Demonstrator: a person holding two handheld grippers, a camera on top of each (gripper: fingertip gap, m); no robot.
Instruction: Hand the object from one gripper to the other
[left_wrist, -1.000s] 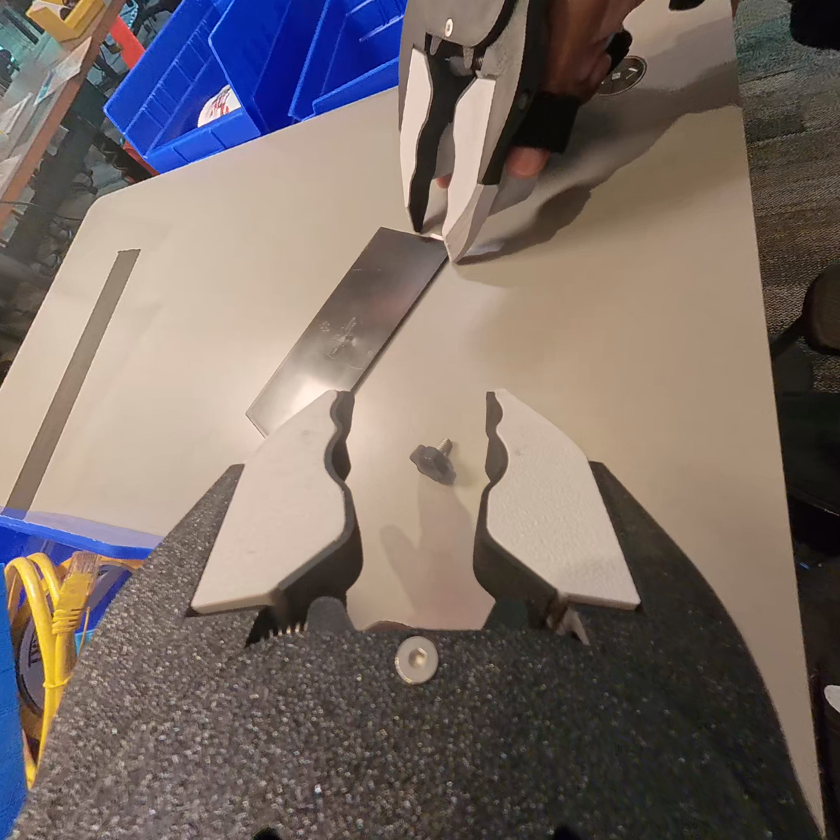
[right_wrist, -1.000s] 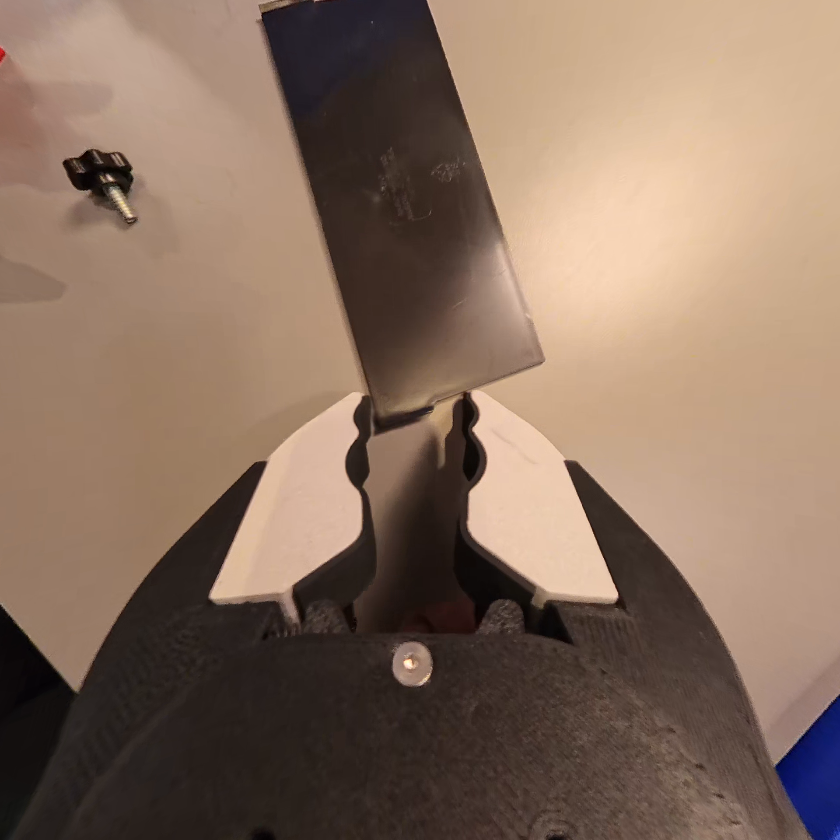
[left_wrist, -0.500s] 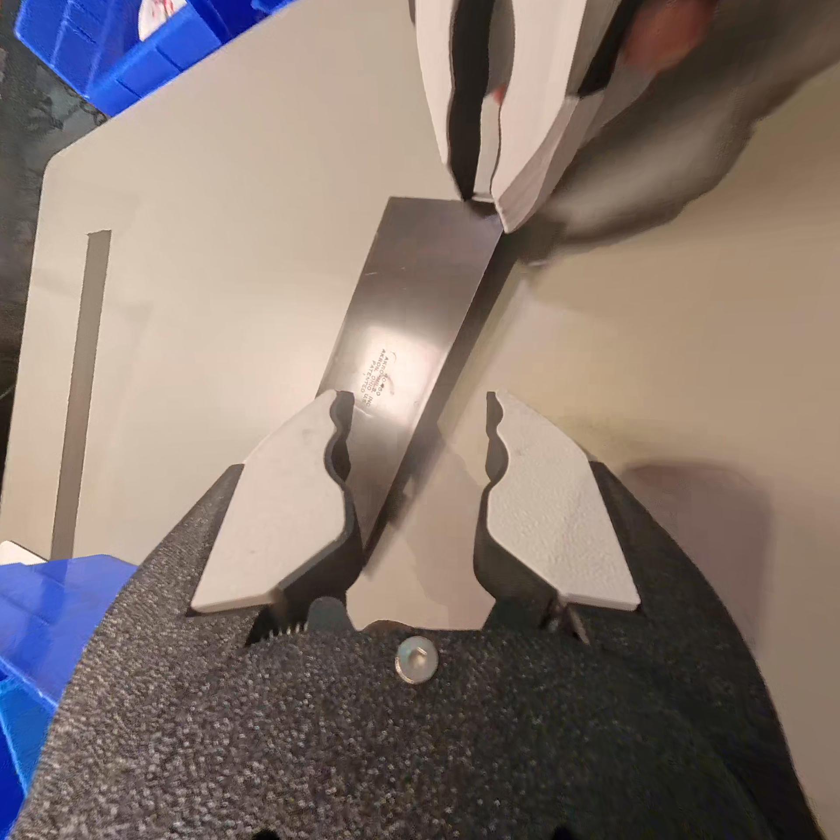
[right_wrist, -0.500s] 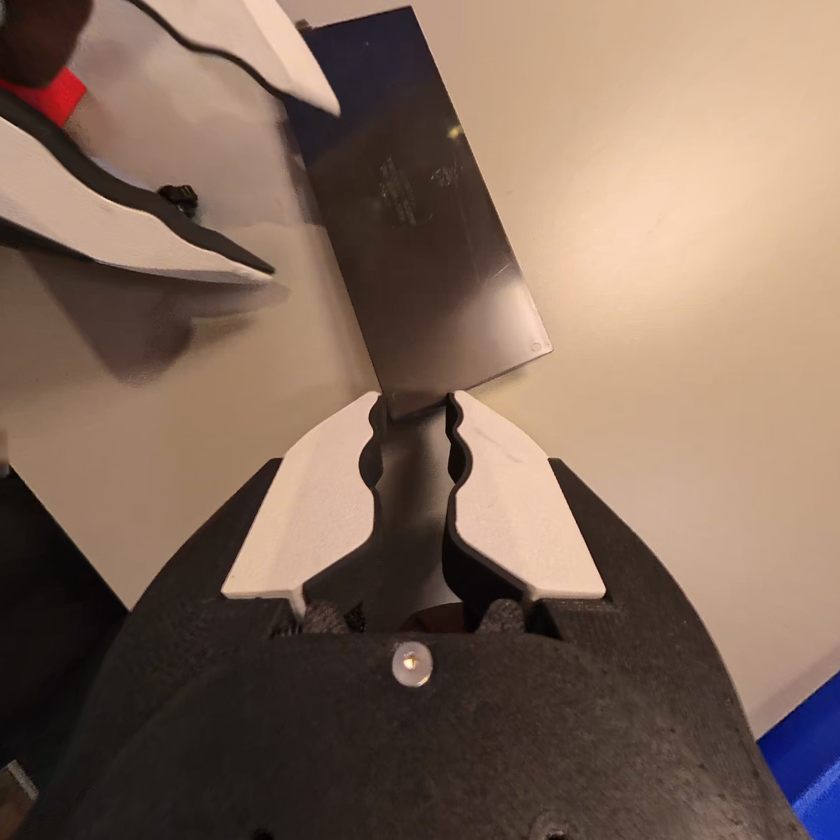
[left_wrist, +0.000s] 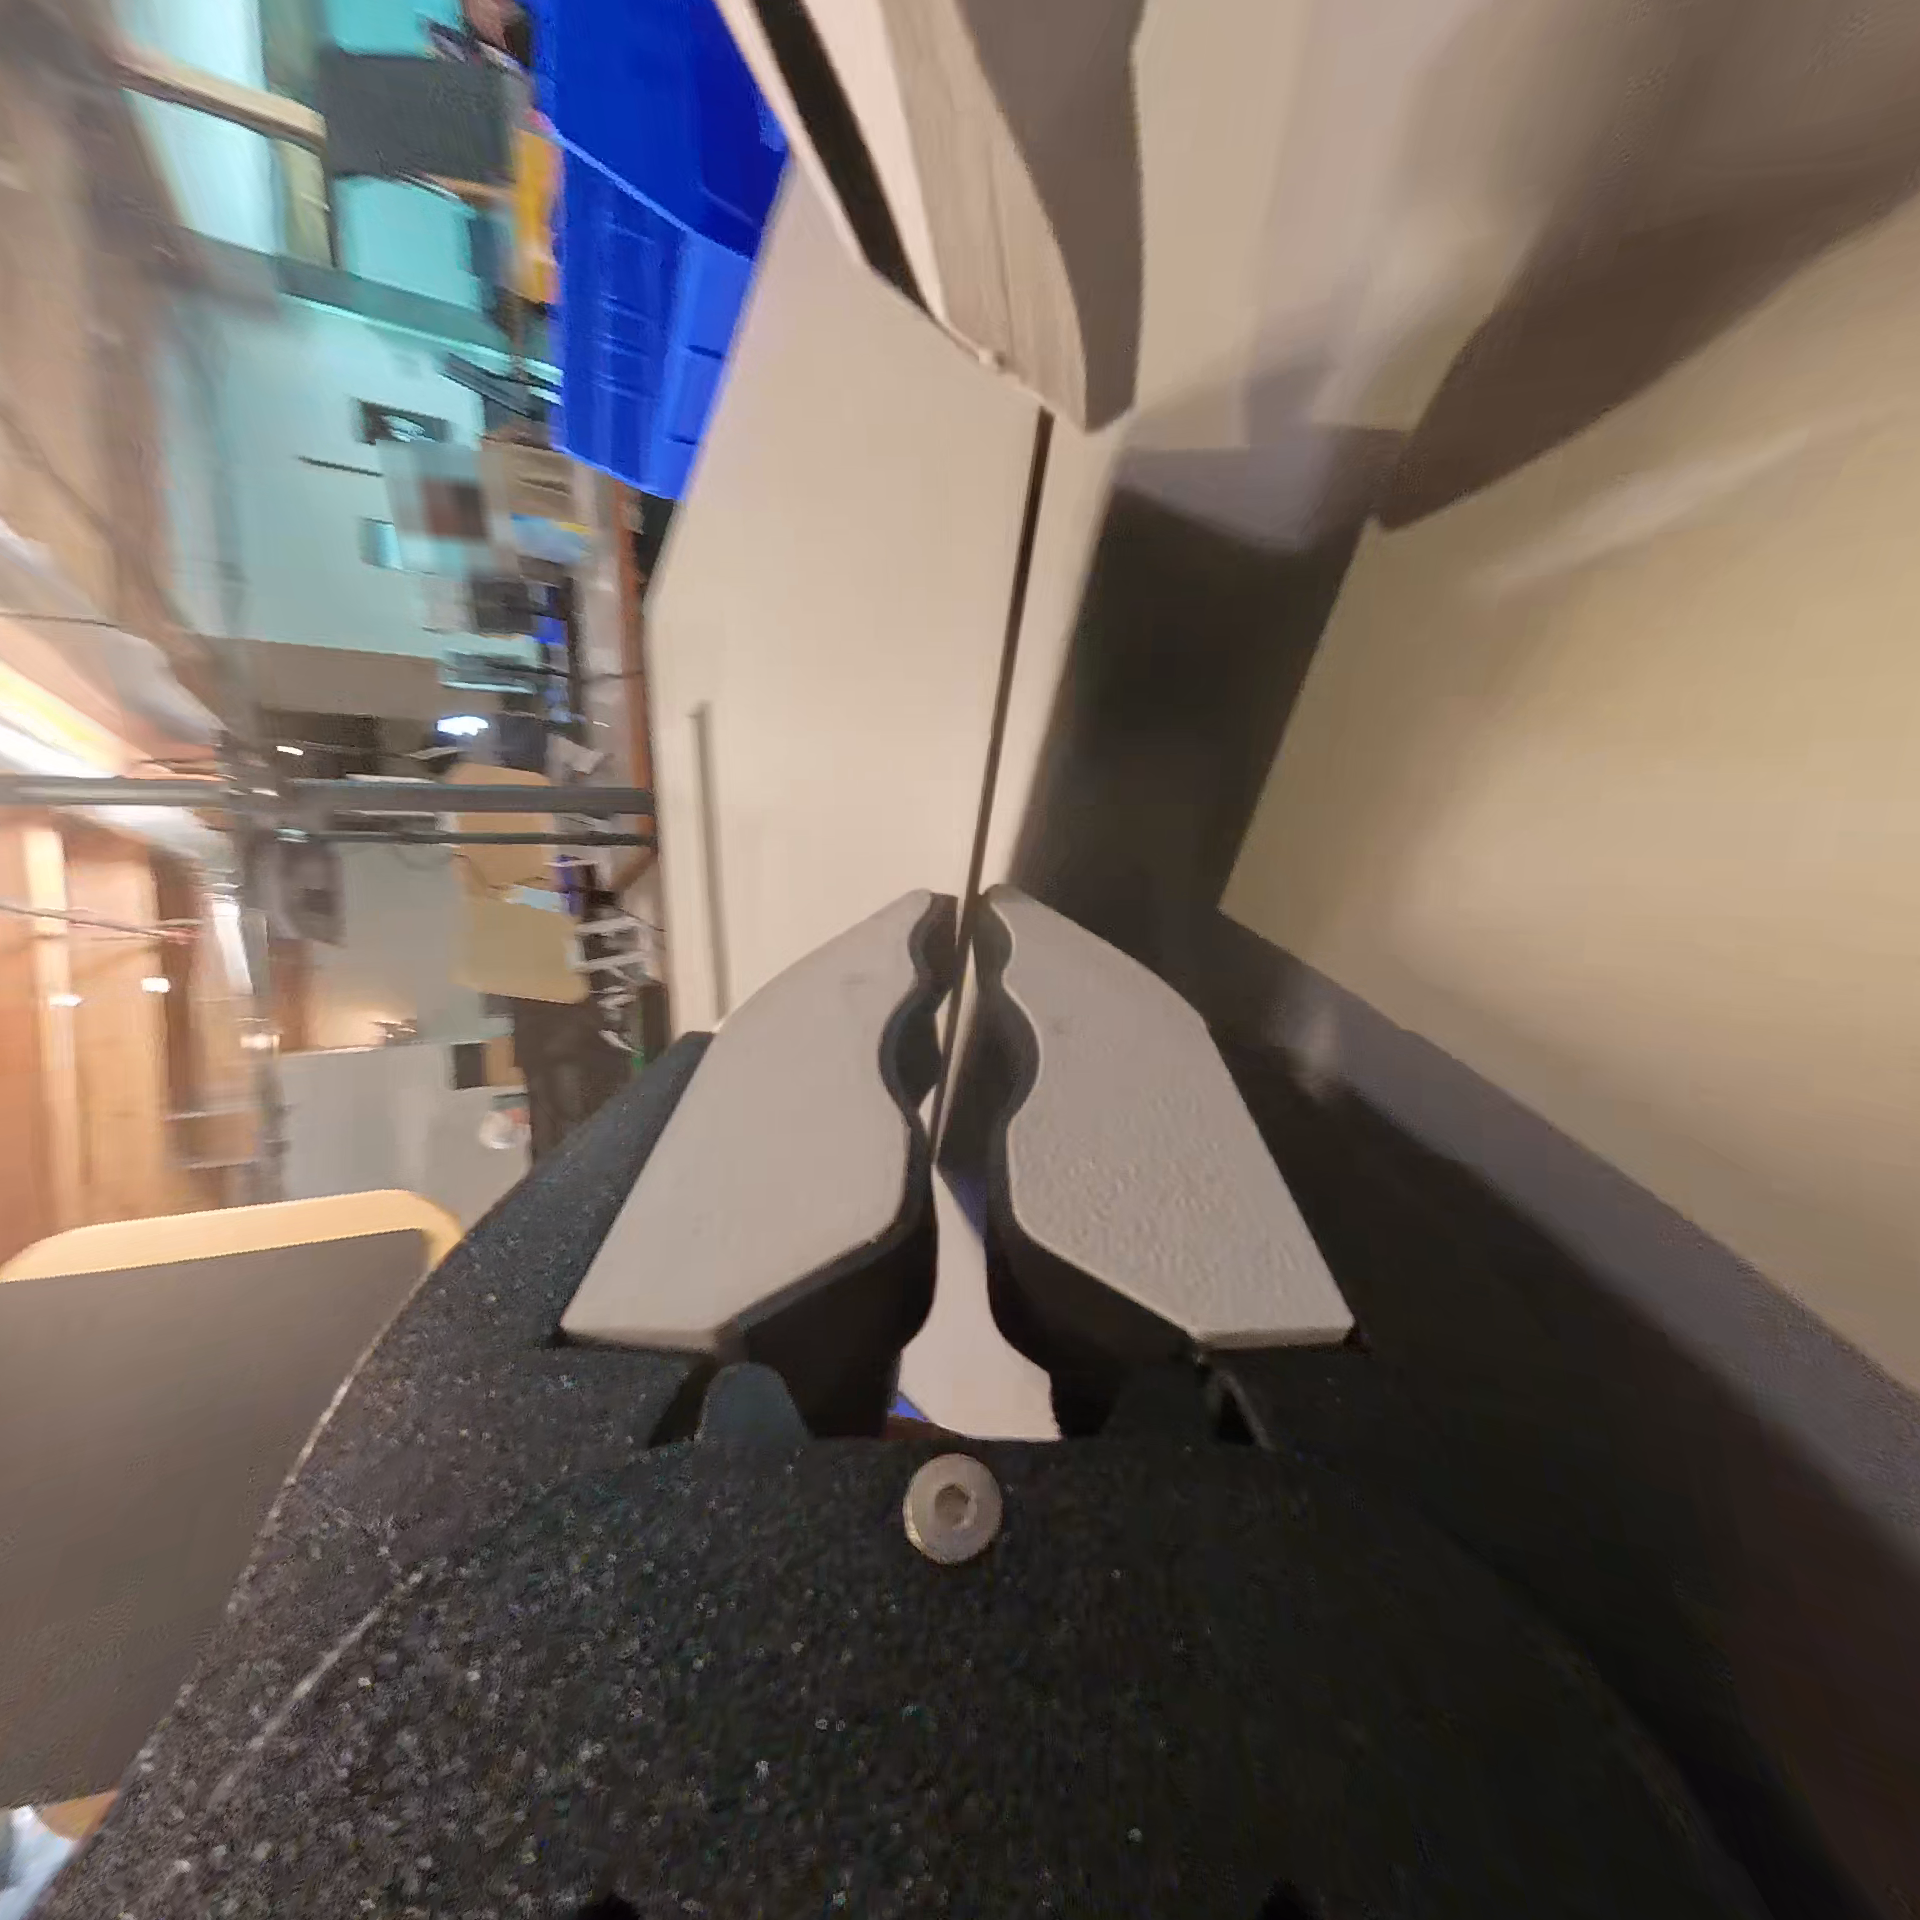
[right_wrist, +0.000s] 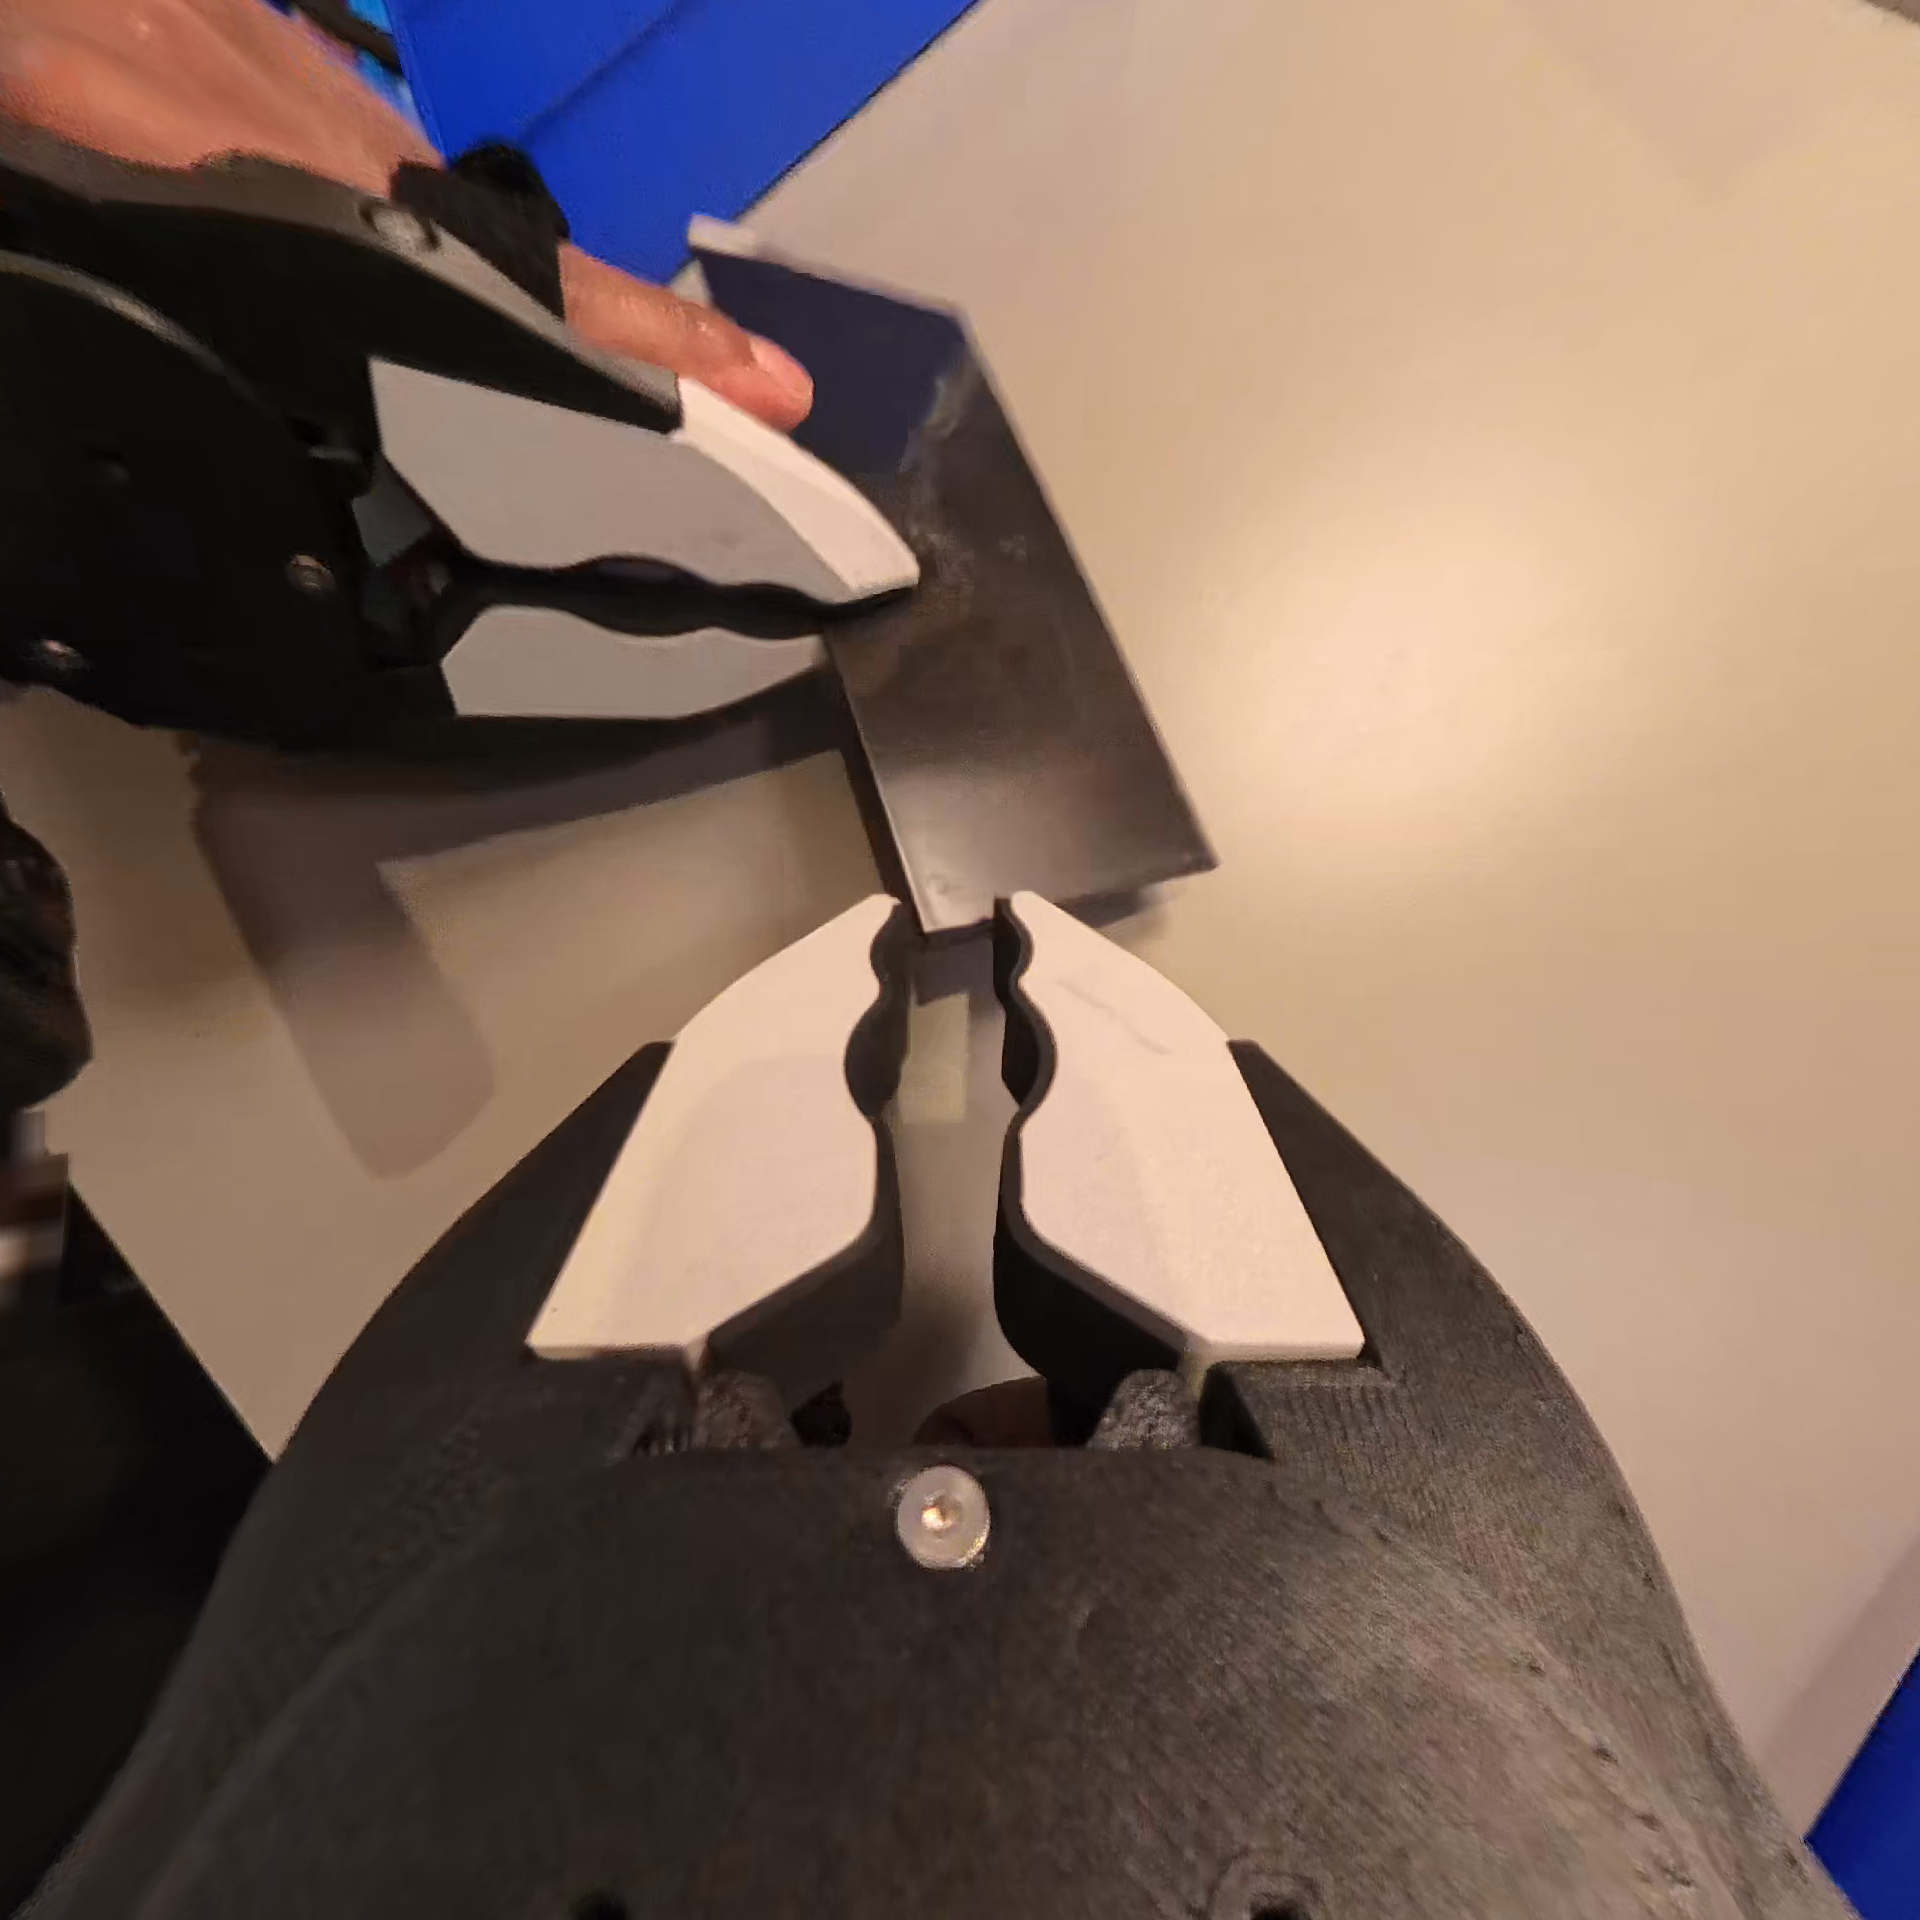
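The right claw (right_wrist: 945, 920), nearest in the right wrist view, was closed down to a narrow gap with the near corner of the metal plate (right_wrist: 997, 665) pinched between its tips. The plate was held clear of the table (right_wrist: 1455, 520), tilted, its far end rising toward the blue bins (right_wrist: 644, 94).

Partway along the plate's left edge, the left claw (right_wrist: 873, 597) was clamped across it, one finger above and one below, a person's hand (right_wrist: 675, 343) behind. The left wrist view confirmed this: the plate (left_wrist: 997, 727) appeared edge-on as a thin dark line running between the left claw's (left_wrist: 961, 920) nearly closed fingers up to the right claw (left_wrist: 1029, 343) at the far end.

Change noted: half a second earlier the left claw stood wide open beside the plate, which only the right claw gripped. The left claw has since rolled on its side and closed on the plate. Both claws now held it.

Assessment: the receiving grip appeared made, so the handover stood at its midpoint. What remained, in my judgement, was release by the right claw. Risk: the plate was thin and smooth, and the left claw held only near its edge, so it could pivot or slip once the right claw let go. The left view was motion-blurred; the depth of the grip could not be confirmed.
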